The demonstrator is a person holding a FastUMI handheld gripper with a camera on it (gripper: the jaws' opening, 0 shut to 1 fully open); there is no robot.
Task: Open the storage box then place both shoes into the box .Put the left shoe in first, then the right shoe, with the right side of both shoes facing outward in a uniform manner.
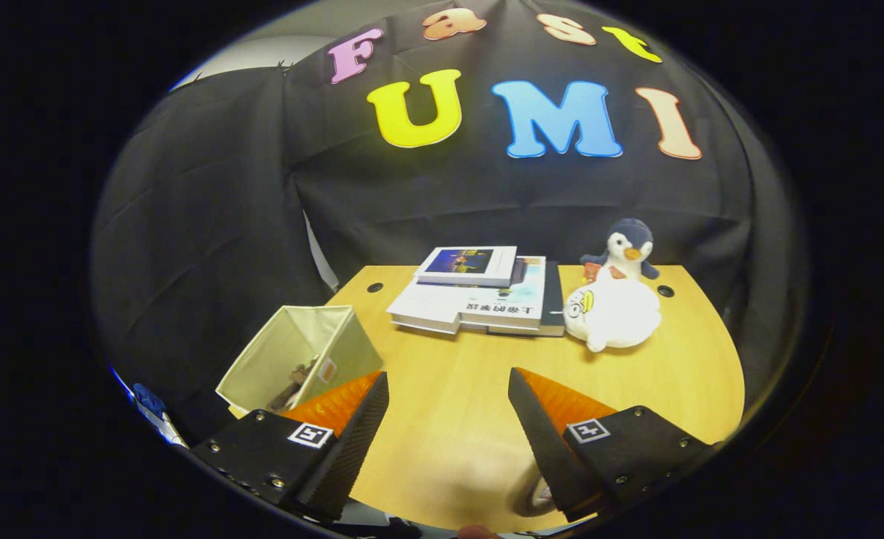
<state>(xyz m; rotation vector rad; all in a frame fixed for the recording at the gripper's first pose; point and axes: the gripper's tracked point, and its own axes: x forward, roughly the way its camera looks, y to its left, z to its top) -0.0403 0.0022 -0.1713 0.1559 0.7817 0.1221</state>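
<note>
Black ribbed fingers [352,427] of the gripper [447,430] stand spread wide over bare wooden table [449,419], holding nothing. Just beyond the left finger, at the table's left edge, sits the cream fabric storage box [299,355], square, open-topped, tilted, something brownish inside. Stacked books [479,296] and a plush penguin [617,299] line the far edge.

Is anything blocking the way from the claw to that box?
Nothing visible does. The open claw hangs over bare wooden table, and the storage box sits just ahead of its left finger, top already open. The stack of books and the penguin plush toy lie farther back, off that path.
</note>
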